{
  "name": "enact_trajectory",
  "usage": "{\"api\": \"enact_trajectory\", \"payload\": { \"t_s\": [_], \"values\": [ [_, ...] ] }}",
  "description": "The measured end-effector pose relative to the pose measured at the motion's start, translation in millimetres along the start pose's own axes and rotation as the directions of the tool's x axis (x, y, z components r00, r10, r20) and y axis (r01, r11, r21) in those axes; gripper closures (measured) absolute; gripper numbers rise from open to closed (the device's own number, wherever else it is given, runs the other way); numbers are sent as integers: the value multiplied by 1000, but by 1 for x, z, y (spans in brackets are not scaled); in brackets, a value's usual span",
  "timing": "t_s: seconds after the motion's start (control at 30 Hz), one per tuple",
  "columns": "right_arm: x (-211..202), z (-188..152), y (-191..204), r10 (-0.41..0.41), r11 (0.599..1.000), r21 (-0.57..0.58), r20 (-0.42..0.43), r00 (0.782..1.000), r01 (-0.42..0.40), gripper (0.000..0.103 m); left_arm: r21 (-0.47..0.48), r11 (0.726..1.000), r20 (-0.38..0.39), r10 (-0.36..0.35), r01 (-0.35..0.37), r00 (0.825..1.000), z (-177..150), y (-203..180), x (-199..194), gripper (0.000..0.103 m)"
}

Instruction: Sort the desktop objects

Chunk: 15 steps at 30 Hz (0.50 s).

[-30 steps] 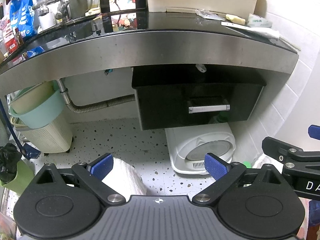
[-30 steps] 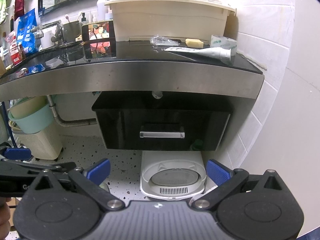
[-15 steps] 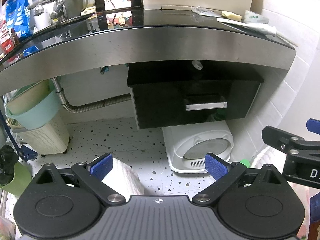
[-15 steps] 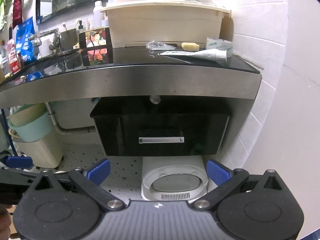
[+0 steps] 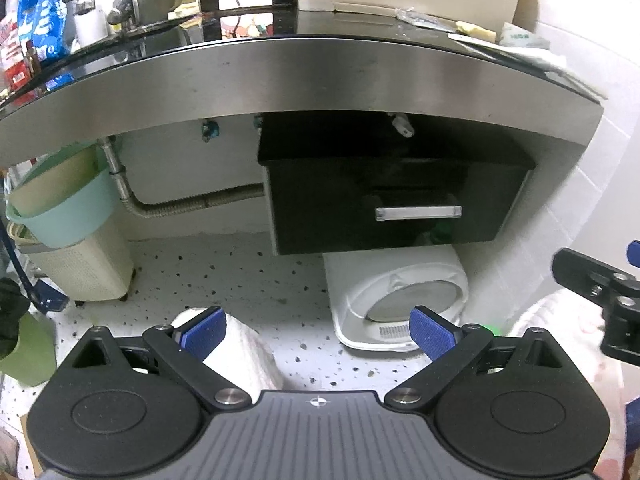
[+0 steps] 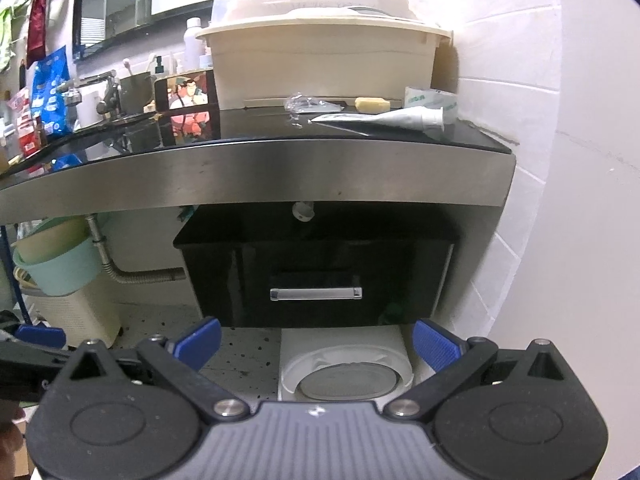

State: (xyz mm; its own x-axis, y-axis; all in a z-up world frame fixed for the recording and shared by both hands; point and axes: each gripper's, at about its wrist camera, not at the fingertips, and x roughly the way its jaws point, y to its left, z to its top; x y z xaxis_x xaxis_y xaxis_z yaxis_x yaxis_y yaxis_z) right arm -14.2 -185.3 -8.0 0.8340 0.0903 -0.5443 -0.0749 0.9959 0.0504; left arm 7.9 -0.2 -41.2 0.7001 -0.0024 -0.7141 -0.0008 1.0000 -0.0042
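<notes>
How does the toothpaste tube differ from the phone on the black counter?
The toothpaste tube lies flat; the phone stands on edge, leaning back. The tube is white and tapered; the phone is a dark rectangle with a lit cartoon screen. The tube sits near the right wall, the phone further left. Both rest on the counter.

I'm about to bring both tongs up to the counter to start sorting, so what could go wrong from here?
1. The steel counter edge juts out above both open tongs; rising straight up could knock the right tongs or the left tongs against it.
2. The phone stands propped by the cream bin; a nudge may topple it.
3. The toothpaste tube lies near the counter's right end and could be pushed off.
</notes>
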Motion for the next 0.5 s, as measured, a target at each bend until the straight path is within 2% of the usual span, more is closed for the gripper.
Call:
{"api": "enact_trajectory", "payload": {
  "t_s": [0.2, 0.5],
  "values": [
    [15, -8, -3, -34, 999, -26, -39, 999, 33, 0, -3, 998, 52, -67, 67, 996, -4, 12, 9, 4],
    [25, -19, -11, 20, 999, -29, -17, 1000, -20, 0, 46, 999, 148, -1, -5, 989, -7, 20, 34, 3]
  ]
}}
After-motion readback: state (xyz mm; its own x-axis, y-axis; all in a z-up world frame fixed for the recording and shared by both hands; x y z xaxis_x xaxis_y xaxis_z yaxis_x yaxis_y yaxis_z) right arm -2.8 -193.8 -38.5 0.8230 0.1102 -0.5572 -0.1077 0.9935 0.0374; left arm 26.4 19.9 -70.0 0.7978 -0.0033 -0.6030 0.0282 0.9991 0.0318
